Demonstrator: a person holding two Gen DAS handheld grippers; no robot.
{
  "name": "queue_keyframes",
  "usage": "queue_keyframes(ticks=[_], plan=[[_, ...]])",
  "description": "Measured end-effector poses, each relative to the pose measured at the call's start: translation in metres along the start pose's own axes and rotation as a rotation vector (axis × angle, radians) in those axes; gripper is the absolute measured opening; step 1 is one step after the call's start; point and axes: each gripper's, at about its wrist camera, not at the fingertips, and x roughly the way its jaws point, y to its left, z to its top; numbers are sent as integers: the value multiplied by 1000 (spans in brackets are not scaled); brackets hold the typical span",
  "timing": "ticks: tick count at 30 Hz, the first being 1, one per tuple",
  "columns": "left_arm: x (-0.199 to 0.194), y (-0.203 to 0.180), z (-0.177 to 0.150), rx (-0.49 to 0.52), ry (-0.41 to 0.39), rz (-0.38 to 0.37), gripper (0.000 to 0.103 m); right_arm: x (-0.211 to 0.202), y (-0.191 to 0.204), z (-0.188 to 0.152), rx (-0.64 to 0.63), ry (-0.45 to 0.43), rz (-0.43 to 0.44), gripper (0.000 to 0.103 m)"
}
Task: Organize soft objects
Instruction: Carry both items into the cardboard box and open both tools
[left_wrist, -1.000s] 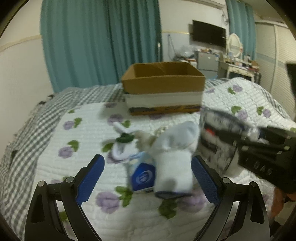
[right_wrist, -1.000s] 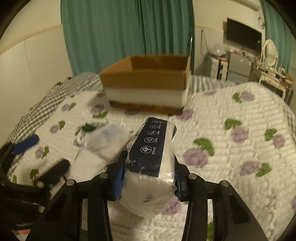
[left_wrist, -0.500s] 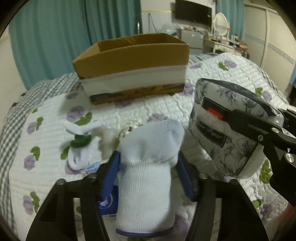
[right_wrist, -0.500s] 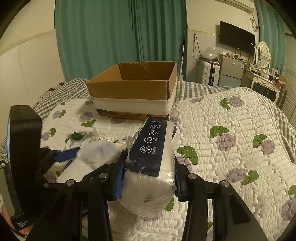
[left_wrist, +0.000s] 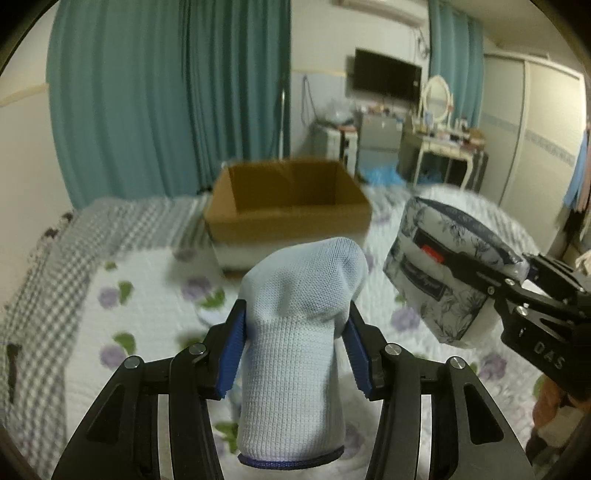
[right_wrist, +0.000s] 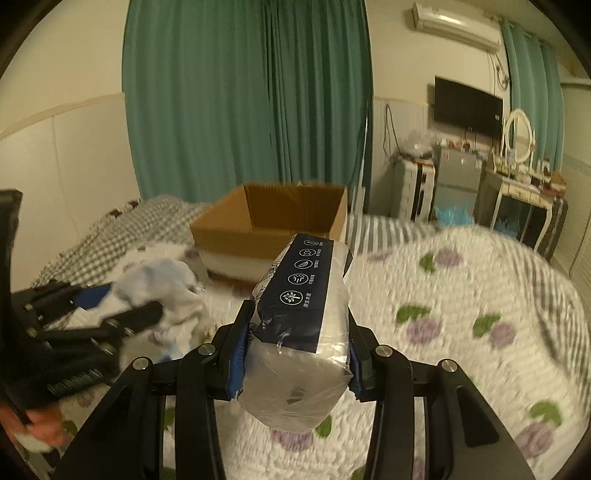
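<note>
My left gripper (left_wrist: 295, 350) is shut on a pale blue rolled sock (left_wrist: 299, 332) and holds it above the quilt. My right gripper (right_wrist: 295, 350) is shut on a plastic-wrapped tissue pack (right_wrist: 303, 332) with a dark blue label, also held in the air. The tissue pack shows in the left wrist view (left_wrist: 443, 269) at the right, and the sock shows blurred in the right wrist view (right_wrist: 162, 284) at the left. An open cardboard box (left_wrist: 288, 206) stands ahead of both grippers on the bed; it also shows in the right wrist view (right_wrist: 273, 225). Its inside looks bare where visible.
A white quilt with purple flowers (right_wrist: 461, 314) covers the bed, with a grey checked blanket (left_wrist: 74, 240) at the left. Teal curtains (left_wrist: 166, 92) hang behind the box. A dresser with a mirror (left_wrist: 439, 129) and a TV (left_wrist: 386, 79) stand at the far right.
My left gripper closed on the sock and lifted it off the quilt. Both grippers rose and moved toward the box with their loads.
</note>
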Motion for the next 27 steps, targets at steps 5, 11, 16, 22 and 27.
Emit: queue_keyframes(ticks=[5, 11, 16, 22, 27], plan=[[-15, 14, 41, 16, -64, 9, 49, 1, -2, 54, -35, -73, 37, 42], [17, 34, 90, -8, -84, -13, 49, 51, -8, 120, -6, -106, 100, 42], [80, 46, 122, -22, -46, -5, 49, 120, -12, 138, 10, -81, 78, 42], [153, 46, 139, 42, -18, 61, 50, 201, -26, 136, 39, -42, 47, 42], [187, 52, 146, 28, -31, 78, 71, 224, -30, 127, 24, -46, 42, 49]])
